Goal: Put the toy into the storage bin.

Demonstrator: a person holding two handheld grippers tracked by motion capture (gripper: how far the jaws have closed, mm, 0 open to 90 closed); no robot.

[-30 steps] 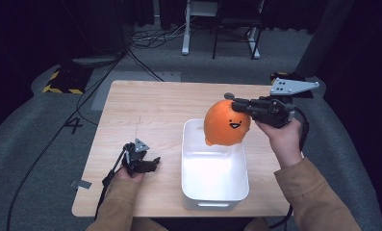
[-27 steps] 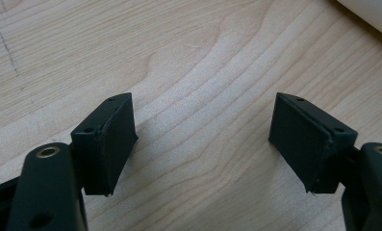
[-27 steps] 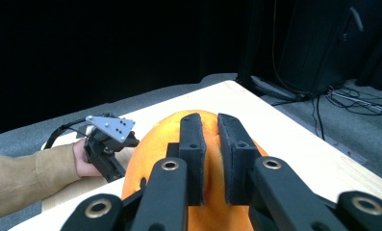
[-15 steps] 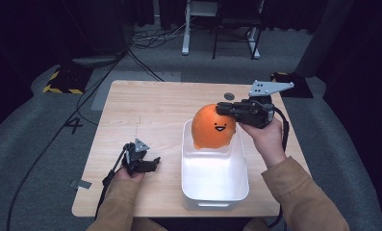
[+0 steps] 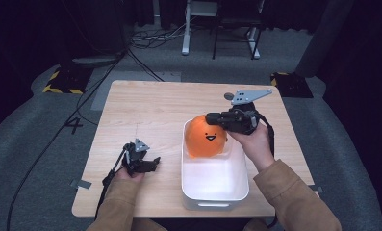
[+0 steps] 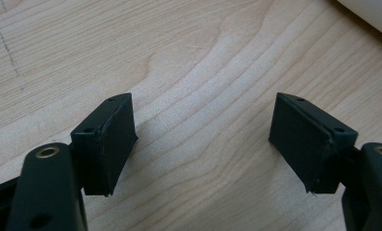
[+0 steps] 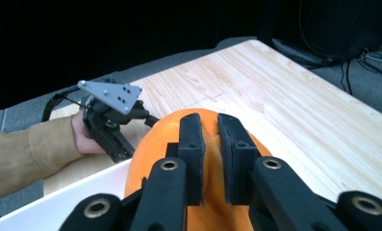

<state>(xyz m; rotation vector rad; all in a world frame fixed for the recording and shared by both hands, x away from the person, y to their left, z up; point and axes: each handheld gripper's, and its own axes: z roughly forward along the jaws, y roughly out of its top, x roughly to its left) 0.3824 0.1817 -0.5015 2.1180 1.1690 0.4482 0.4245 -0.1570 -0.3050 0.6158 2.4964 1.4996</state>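
Over the white bin (image 5: 214, 192), the right gripper (image 5: 211, 118) pinches the orange smiley toy (image 5: 205, 137), not yet released inside.

Materials / finish check

Right gripper (image 7: 209, 144): matt black jaws pinching soft smooth orange toy (image 5: 206, 136); below it glossy white plastic bin (image 5: 214, 180); pale grained wood table (image 5: 155, 106) all round.
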